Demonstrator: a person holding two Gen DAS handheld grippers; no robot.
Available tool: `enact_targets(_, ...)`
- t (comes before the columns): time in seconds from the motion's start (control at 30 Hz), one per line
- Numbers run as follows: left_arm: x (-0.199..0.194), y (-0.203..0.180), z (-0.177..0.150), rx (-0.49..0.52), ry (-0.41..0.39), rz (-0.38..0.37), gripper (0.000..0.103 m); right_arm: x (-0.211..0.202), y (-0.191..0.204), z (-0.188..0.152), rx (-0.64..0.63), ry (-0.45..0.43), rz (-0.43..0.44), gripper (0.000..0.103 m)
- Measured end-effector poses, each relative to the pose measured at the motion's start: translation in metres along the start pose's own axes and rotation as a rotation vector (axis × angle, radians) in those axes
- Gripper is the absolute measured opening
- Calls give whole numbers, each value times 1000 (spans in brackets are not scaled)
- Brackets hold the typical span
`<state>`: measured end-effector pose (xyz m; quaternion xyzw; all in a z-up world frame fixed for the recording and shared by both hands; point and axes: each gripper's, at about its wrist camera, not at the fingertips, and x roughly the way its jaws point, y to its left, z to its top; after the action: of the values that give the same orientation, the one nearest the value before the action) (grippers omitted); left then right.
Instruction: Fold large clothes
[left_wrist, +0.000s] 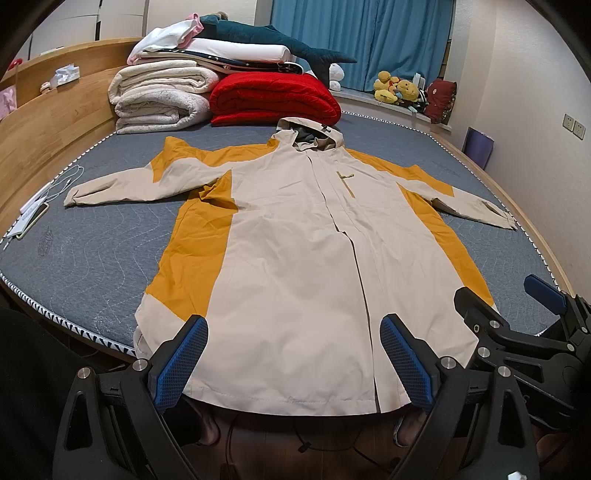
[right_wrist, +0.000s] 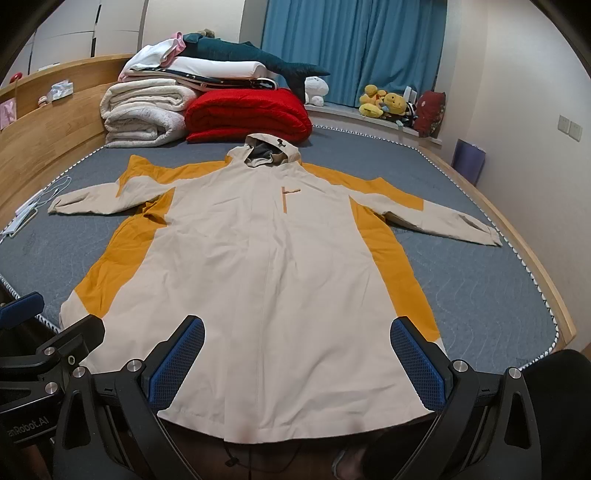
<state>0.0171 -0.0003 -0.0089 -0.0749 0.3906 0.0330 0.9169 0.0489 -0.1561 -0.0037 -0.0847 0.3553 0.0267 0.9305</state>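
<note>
A long beige and mustard hooded jacket (left_wrist: 295, 240) (right_wrist: 266, 258) lies flat and face up on the grey mattress (left_wrist: 92, 240) (right_wrist: 480, 266), sleeves spread to both sides, hood at the far end. Its hem hangs a little over the near edge. My left gripper (left_wrist: 293, 363) hovers above the hem, open, blue pads wide apart, nothing between them. Beside it, my right gripper (right_wrist: 297, 363) is open the same way over the hem. In the left wrist view the right gripper (left_wrist: 509, 306) shows at the right edge.
Folded white blankets (left_wrist: 159, 96), a red quilt (left_wrist: 273, 98) and a plush shark (left_wrist: 273, 37) are stacked at the bed's head. A phone and white cable (left_wrist: 40, 206) lie at the mattress's left edge. Wooden bed frame (left_wrist: 48, 122) on the left, plush toys (right_wrist: 384, 103) by blue curtains.
</note>
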Motion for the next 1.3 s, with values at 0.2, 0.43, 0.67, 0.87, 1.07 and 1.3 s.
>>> enact_targets(0.2, 0, -1, 0, 0, 0, 1, 93, 0, 1, 0, -1, 0, 0, 100)
enact_targets(0.43, 0, 0, 0, 0, -1, 0, 93, 0, 2, 0, -3, -2, 0, 100)
enact_targets(0.67, 0, 0, 0, 1, -1, 0, 93, -1, 1, 0, -3, -3, -2, 100)
enact_targets(0.87, 1, -3, 1, 2, 2, -4, 87, 0, 1, 0, -5, -4, -2, 100)
enact_targets(1.07, -3, -7, 3, 18, -13, -5, 73, -4, -1, 4, -11, -16, -8, 100)
enact_targets(1.3, -5, -12, 13, 63, -14, -49, 36, -12, -16, 17, 23, -54, -28, 100)
